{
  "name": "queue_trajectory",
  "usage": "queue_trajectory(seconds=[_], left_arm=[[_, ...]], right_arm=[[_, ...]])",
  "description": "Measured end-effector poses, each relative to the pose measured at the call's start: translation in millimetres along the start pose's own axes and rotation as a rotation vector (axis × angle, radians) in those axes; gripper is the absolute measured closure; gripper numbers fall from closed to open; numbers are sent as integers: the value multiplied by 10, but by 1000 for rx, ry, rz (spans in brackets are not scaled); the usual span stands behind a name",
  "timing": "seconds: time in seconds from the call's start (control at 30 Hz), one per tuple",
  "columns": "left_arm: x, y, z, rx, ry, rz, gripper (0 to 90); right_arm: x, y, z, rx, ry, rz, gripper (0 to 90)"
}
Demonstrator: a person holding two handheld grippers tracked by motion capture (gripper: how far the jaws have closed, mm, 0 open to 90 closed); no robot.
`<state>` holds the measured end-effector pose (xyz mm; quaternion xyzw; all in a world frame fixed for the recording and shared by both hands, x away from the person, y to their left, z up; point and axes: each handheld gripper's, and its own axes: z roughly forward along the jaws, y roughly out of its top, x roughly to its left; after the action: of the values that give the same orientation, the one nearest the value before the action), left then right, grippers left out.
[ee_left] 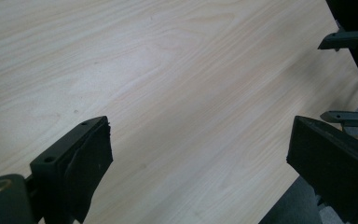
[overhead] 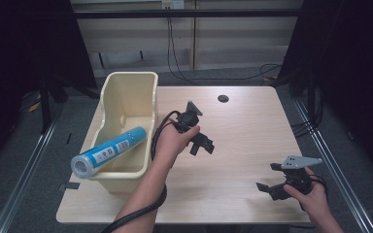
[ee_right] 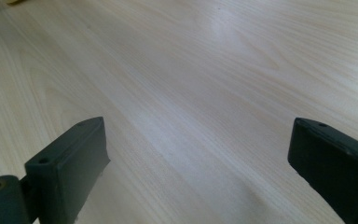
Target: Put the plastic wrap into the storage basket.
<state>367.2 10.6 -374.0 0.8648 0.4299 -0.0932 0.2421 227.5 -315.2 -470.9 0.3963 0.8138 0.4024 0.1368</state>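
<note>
High view, table: a light wooden table (overhead: 243, 126) with a dark round hole (overhead: 223, 98) near its far edge.
High view, bin: a cream plastic bin (overhead: 126, 97) stands on the table's left part.
High view, tube: a blue and white cylindrical tube (overhead: 109, 152) lies tilted across the bin's near left rim, its grey cap end sticking out past the bin toward the left.
High view, left gripper: the left gripper (overhead: 201, 145) is held above the middle of the table, just right of the bin, jaws spread and empty.
High view, right gripper: the right gripper (overhead: 268, 177) sits low at the near right corner, a grey plate on top, jaws spread and empty.
Left gripper view: both black jaws stand wide apart over bare wood, nothing between them; the other gripper (ee_left: 349, 79) shows at the right edge.
Right gripper view: jaws wide apart over bare wood, holding nothing.
</note>
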Motion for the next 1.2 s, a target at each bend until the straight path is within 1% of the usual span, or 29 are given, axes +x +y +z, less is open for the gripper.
queue_trajectory(seconds=[0.1,0.2,0.27,0.3,0.33,0.37,0.4,0.43,0.47,0.5,0.53,0.57,0.63,0.73,0.8,0.83,0.97,1.0,1.03,1.07,1.2], left_arm=[[-4,-15,47,5,2,3,61],[-21,-34,97,-1,10,22,62],[-33,-47,132,-2,0,22,60],[-29,-52,141,5,-5,27,59],[-33,-61,157,-1,1,23,58],[-30,-67,163,5,0,32,59],[-30,-67,163,5,0,32,60],[-28,-78,179,-1,2,38,60],[-35,-89,195,-12,-1,26,60],[-30,-94,198,-3,-12,33,59],[-30,-106,218,-10,-11,27,59],[-29,-126,255,-12,-4,35,59],[-24,-136,272,-8,-5,41,60],[6,-188,347,-6,-14,35,58],[13,-200,360,-6,-11,38,59],[20,-216,383,-8,-1,41,60],[44,-277,476,-7,-16,37,59],[50,-290,497,-5,-14,42,58],[43,-311,536,-7,-8,38,59],[43,-311,536,-7,-8,38,59],[47,-349,609,-10,-13,57,57]], right_arm=[[2,0,4,4,1,2,46],[2,1,4,3,1,2,46],[0,1,6,3,0,0,46],[-2,1,8,0,1,-3,46],[1,2,7,2,1,0,46],[3,1,7,2,1,1,46],[3,1,7,2,1,1,46],[2,1,8,2,1,-2,46],[1,2,12,4,0,-3,46],[1,2,14,3,-1,-3,46],[1,2,14,3,-1,-3,46],[3,3,17,5,-2,-2,47],[3,4,20,4,0,-5,47],[2,3,22,4,-2,-6,47],[2,3,25,5,-2,-8,47],[-1,3,32,3,1,-12,47],[7,2,37,11,2,-6,47],[6,3,41,12,2,-12,47],[9,3,46,14,-1,-12,47],[9,3,46,14,-1,-12,47],[16,1,68,25,-2,-27,47]])
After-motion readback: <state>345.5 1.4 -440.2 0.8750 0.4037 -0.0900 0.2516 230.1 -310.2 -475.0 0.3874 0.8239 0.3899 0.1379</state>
